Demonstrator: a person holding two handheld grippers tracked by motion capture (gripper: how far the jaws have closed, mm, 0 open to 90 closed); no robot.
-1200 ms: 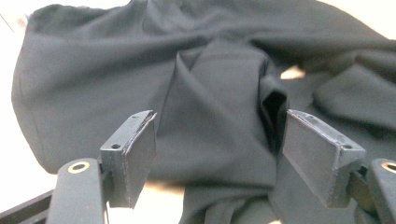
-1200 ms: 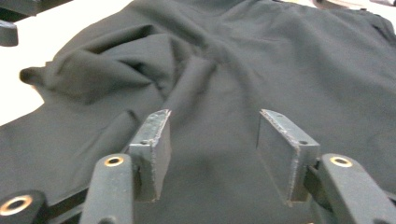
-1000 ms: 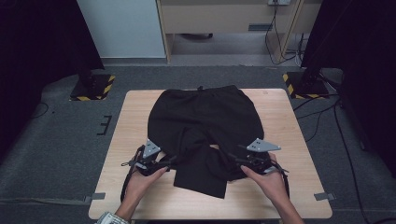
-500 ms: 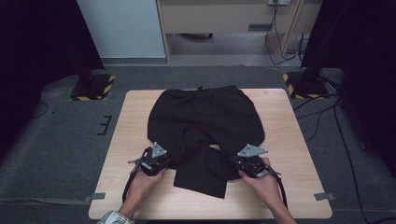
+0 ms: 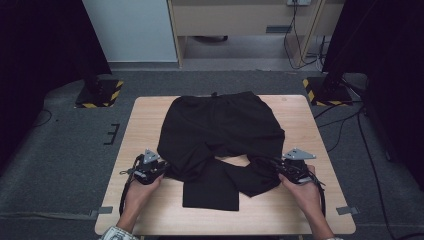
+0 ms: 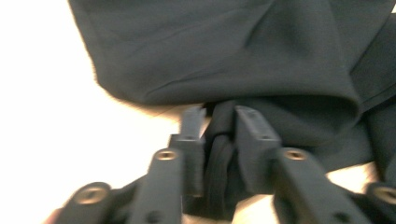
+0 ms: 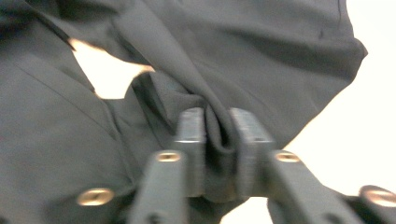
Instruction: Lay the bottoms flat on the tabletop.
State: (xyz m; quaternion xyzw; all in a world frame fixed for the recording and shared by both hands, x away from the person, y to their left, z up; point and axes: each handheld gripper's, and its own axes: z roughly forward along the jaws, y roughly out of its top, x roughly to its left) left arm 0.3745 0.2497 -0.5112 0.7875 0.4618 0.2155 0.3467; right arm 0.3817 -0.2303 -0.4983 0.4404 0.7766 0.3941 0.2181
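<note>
The black shorts [image 5: 220, 130] are lying spread on the table [image 5: 310, 125], legs partly folded inward near the person. The left gripper [image 5: 161, 170] and right gripper [image 5: 274, 168] are each pinching bunched cloth, jaws having just loosened; most folding is remaining.

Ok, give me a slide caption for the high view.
Both grippers, left and right, pinch the black shorts on a wooden table.

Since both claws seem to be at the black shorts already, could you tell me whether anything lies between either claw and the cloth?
Nothing visible does. The left claw has a bunch of the shorts between its jaws, and the right claw likewise pinches a fold. The table around the shorts is bare wood.
</note>
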